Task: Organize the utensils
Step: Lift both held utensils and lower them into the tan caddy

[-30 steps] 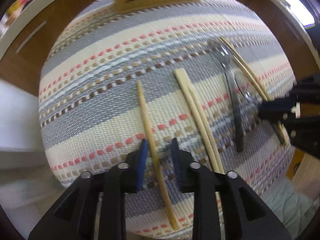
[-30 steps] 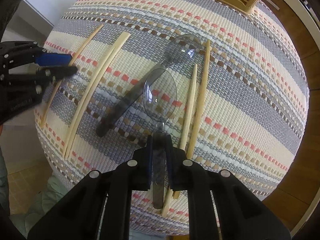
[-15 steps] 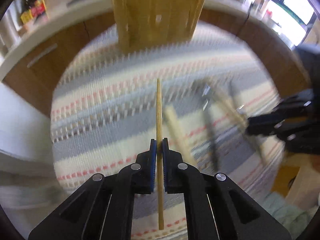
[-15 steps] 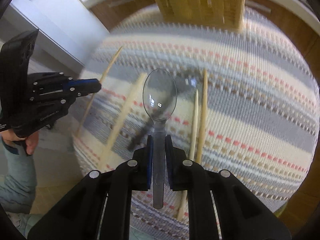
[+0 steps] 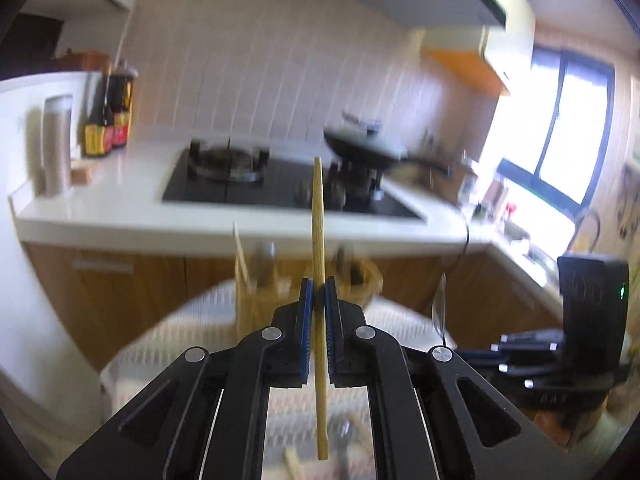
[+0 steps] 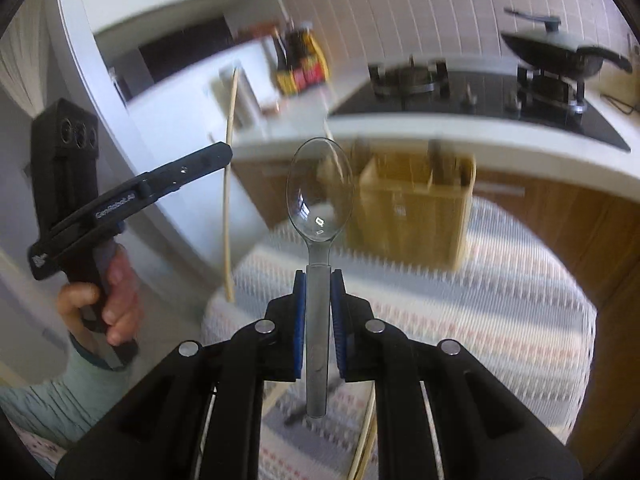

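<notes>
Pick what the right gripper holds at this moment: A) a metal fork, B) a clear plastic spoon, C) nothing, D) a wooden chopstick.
B: in the right wrist view the right gripper has its fingers shut on the handle of a clear plastic spoon, bowl pointing up and away from the camera.

A pale, matt wooden chopstick [image 5: 318,240] is seen between ridged blue pads [image 5: 306,336] of matt black plastic; a clear, glossy plastic spoon [image 6: 320,200] with a frosted grey handle is shown; a striped woven cloth [image 6: 480,300] looks coarse; a slatted tan wooden holder [image 6: 412,208] appears matt; the white countertop [image 5: 120,200] is seen smooth and glossy.
</notes>
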Available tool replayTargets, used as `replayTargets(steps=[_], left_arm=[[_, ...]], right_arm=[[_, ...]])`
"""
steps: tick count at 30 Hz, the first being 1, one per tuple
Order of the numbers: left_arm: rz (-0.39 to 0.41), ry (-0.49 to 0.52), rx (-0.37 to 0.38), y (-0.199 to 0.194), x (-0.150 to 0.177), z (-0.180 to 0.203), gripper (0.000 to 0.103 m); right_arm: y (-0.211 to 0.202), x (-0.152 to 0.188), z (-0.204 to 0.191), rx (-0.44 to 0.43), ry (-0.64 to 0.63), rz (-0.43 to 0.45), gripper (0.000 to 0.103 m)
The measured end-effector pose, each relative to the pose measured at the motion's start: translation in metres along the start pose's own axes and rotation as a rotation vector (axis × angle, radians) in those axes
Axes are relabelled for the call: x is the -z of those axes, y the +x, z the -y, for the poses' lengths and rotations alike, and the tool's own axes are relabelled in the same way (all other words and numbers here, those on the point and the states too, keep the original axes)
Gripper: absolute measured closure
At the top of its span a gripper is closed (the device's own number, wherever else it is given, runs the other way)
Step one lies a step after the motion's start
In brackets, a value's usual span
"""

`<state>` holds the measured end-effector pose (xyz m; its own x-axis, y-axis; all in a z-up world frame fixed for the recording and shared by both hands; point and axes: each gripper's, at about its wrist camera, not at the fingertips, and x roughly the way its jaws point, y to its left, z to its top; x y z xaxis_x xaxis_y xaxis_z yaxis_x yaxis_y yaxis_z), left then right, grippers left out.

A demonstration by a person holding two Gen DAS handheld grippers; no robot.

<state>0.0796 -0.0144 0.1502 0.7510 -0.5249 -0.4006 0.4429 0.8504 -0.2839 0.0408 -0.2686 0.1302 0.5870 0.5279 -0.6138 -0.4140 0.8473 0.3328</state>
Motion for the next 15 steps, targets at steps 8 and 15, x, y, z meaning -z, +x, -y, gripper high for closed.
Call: replayTargets(steps=[8, 15], left_arm=[[0.189, -0.009, -0.032, 0.027, -0.045, -0.01, 0.099], [0.295, -0.019, -0.058, 0.061, -0.064, -0.03, 0.099]], right_arm=[[-0.005, -0.056, 0.018, 0.041, 0.009, 0.196, 0.093], [0.014, -0.088, 0.042, 0.144, 0.022, 0.296, 0.093]])
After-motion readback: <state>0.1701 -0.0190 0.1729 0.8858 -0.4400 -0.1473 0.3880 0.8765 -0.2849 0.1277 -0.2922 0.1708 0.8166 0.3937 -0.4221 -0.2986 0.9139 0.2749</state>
